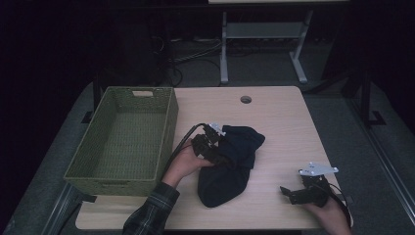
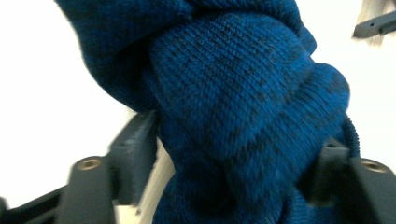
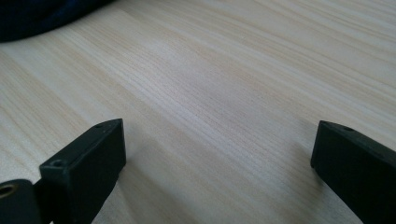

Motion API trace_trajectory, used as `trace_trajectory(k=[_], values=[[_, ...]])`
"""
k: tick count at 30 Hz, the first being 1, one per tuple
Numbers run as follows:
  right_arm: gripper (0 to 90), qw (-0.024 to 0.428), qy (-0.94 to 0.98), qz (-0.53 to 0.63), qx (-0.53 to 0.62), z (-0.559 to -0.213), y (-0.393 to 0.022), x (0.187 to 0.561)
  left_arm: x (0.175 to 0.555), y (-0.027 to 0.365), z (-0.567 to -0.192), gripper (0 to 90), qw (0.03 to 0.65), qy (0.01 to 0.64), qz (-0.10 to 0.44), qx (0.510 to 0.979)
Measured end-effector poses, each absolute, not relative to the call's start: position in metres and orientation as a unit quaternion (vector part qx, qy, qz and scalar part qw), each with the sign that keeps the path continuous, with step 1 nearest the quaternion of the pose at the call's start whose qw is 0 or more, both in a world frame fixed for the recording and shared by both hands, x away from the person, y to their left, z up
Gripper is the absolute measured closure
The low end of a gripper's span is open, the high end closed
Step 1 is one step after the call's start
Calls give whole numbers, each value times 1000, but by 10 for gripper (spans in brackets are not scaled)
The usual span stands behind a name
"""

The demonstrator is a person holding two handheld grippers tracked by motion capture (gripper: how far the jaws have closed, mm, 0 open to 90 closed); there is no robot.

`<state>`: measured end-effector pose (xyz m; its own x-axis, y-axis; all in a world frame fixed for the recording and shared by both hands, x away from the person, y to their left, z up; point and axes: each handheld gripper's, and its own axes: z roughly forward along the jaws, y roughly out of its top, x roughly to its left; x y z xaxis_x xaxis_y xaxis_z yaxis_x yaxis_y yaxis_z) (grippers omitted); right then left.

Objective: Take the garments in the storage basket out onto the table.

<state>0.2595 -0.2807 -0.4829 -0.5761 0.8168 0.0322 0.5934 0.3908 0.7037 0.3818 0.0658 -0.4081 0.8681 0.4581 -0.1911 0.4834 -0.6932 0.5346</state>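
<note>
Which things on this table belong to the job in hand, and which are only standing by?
In the job:
- dark blue knitted garment
- left gripper, its jaws around a fold of it
- green woven basket, seemingly where it will go

Standing by:
- right gripper, open over bare table

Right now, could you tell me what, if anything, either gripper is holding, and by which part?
The left gripper has a bunched fold of the blue knitted garment between its jaws; a firm grip cannot be told. The right gripper holds nothing.

basket left on table | sweater right of it
</note>
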Motion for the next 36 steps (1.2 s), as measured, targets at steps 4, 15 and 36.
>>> trace_trajectory(k=[4,15,36], values=[[29,162,818,345,431,-483,-281,260,375,73,-395,183,304,268,-2,914],[29,162,818,344,431,-483,-281,259,339,103,-362,526,332,272,21,903],[29,163,818,345,430,-483,-281,260,293,72,-416,872,313,223,-10,923]])
